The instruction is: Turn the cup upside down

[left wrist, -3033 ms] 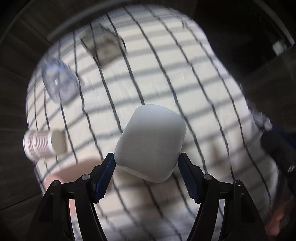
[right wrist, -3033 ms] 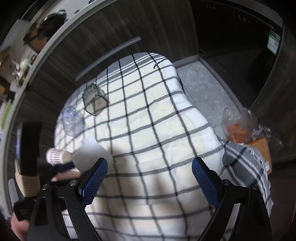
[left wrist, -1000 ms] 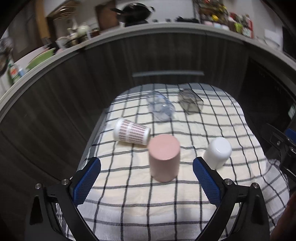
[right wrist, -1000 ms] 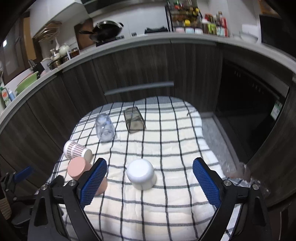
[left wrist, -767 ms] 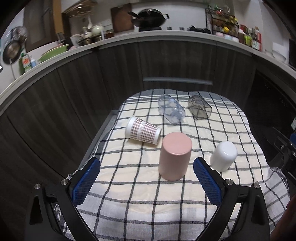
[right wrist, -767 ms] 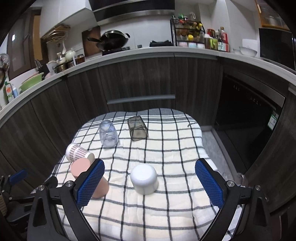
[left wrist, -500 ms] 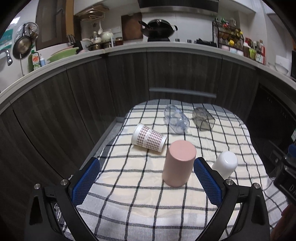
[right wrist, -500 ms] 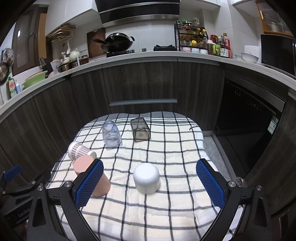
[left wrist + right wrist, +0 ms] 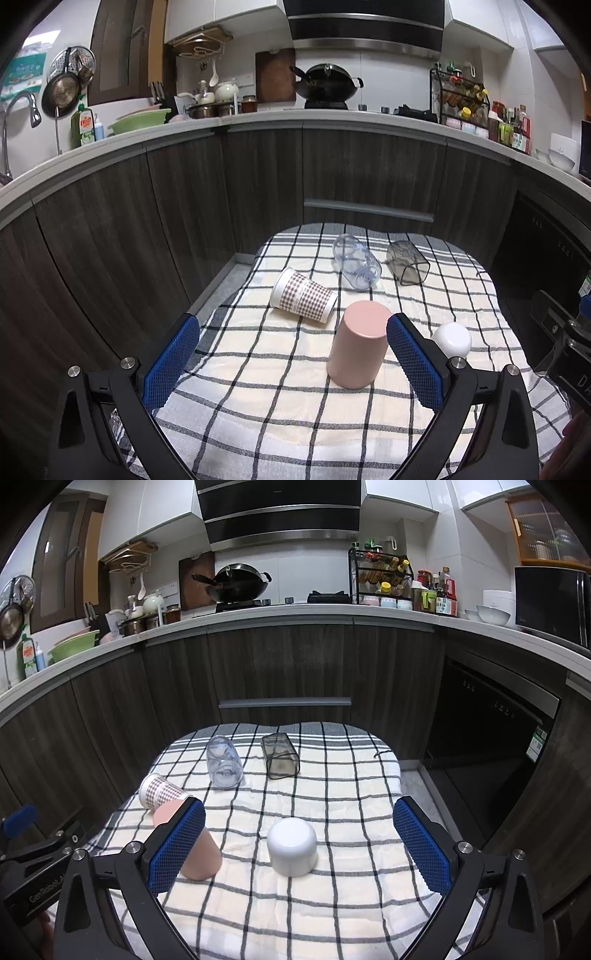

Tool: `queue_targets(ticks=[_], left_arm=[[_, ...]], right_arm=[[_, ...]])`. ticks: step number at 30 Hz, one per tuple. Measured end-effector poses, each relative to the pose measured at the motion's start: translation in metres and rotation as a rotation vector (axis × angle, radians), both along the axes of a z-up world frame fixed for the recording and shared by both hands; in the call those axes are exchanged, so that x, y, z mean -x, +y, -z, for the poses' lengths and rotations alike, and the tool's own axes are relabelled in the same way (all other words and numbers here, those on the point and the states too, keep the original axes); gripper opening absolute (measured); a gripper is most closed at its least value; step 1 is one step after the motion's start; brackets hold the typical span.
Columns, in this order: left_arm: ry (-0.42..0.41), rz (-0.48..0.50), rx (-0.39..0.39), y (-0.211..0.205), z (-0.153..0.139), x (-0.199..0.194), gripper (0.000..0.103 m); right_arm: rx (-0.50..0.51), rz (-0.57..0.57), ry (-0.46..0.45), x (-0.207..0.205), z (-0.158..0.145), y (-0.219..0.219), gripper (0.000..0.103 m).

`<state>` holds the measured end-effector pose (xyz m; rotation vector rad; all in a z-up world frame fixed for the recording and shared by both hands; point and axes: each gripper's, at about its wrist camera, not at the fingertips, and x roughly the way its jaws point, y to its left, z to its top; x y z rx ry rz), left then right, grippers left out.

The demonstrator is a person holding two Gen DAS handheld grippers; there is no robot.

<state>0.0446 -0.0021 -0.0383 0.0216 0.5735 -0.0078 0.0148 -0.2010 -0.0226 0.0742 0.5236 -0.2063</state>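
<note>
A white cup (image 9: 292, 845) stands upside down on the checked cloth (image 9: 332, 794); it also shows in the left wrist view (image 9: 452, 338). A pink cup (image 9: 357, 343) stands upside down to its left, partly hidden behind a finger in the right wrist view (image 9: 201, 853). A checked paper cup (image 9: 303, 295), a clear cup (image 9: 356, 263) and a dark square glass (image 9: 408, 262) lie on their sides farther back. My left gripper (image 9: 293, 363) is open and empty, above the near cloth. My right gripper (image 9: 299, 845) is open and empty, held back from the white cup.
The cloth covers a small table (image 9: 400, 771) with dark wooden cabinets (image 9: 295, 664) behind it and to the left. A dark appliance front (image 9: 491, 731) stands at the right. The countertop (image 9: 258, 618) holds a wok, pots and bottles.
The left gripper has let go of the white cup, which now stands upside down. Both grippers have pulled back and tilted up, so the kitchen has come into view.
</note>
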Motion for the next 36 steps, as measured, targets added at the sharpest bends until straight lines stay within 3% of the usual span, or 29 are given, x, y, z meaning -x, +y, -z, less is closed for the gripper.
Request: queue_targets(ticks=[36], left_arm=[[-0.022,0.032,-0.015,-0.0053,-0.0085,0.0062,0.103]], right_arm=[[-0.009,0.007,-0.009,0.0036,-0.0036,-0.002,0.102]])
